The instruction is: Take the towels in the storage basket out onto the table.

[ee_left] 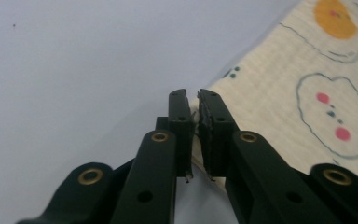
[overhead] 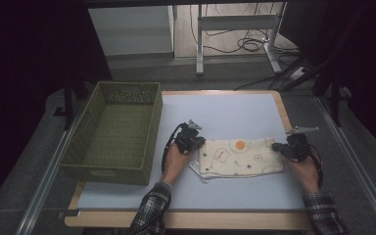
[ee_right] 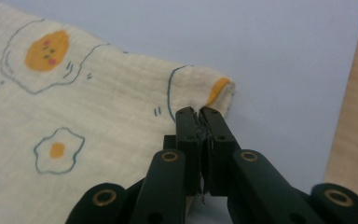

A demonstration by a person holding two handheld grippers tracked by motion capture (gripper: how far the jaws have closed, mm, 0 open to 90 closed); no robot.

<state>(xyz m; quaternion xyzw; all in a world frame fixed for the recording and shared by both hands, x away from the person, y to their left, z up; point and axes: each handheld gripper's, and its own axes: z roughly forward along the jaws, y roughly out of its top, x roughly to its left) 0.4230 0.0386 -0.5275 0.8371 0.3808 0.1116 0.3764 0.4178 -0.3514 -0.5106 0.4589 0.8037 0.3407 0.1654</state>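
Observation:
A cream cloth [overhead: 240,157] printed with fried eggs lies flat on the pale blue mat [overhead: 225,110]. My left gripper [overhead: 199,147] is at the cloth's left end. In the left gripper view the left gripper [ee_left: 192,100] is shut, with the edge of the cloth [ee_left: 298,88] pinched between its pads. My right gripper [overhead: 277,147] is at the cloth's right end. In the right gripper view the right gripper [ee_right: 198,114] is shut on the far right corner of the cloth [ee_right: 98,107], just behind a fold with an orange yolk.
A green woven basket [overhead: 115,132] stands to the left of the mat, close to my left hand. The wooden table edge [overhead: 286,117] runs along the right side. Desk legs and cables lie on the floor beyond the table.

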